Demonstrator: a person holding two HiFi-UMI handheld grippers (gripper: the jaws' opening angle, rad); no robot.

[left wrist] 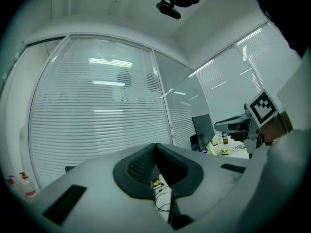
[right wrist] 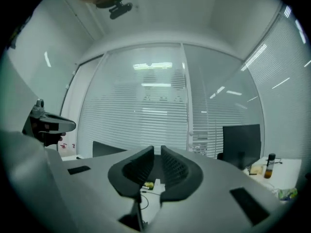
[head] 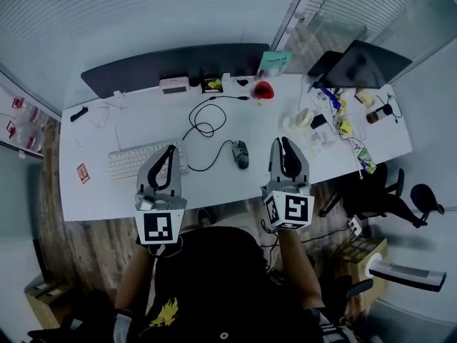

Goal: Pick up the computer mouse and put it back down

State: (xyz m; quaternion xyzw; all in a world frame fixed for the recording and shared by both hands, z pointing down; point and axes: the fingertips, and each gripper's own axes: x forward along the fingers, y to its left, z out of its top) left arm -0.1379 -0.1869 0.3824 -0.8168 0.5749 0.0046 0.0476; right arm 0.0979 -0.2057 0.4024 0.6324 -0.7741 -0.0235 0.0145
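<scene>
The dark computer mouse [head: 240, 153] lies on the white desk [head: 214, 194], its black cable [head: 203, 128] looping away toward the back. Neither gripper touches it. Both are held up high, close to the head camera, and point level at the window blinds. My left gripper [head: 171, 148] [left wrist: 156, 145] is shut with its tips touching and nothing between them. My right gripper [head: 284, 141] [right wrist: 158, 149] hangs to the right of the mouse, its jaws all but together and empty. The mouse does not show in either gripper view.
A white keyboard [head: 139, 161] lies left of the mouse. A dark monitor [head: 175, 66] stands along the back edge, with a red object [head: 263, 89] near it. Small clutter [head: 335, 116] and a dark screen [head: 364, 63] fill the right end. An office chair [head: 385, 191] stands beyond the desk's right edge.
</scene>
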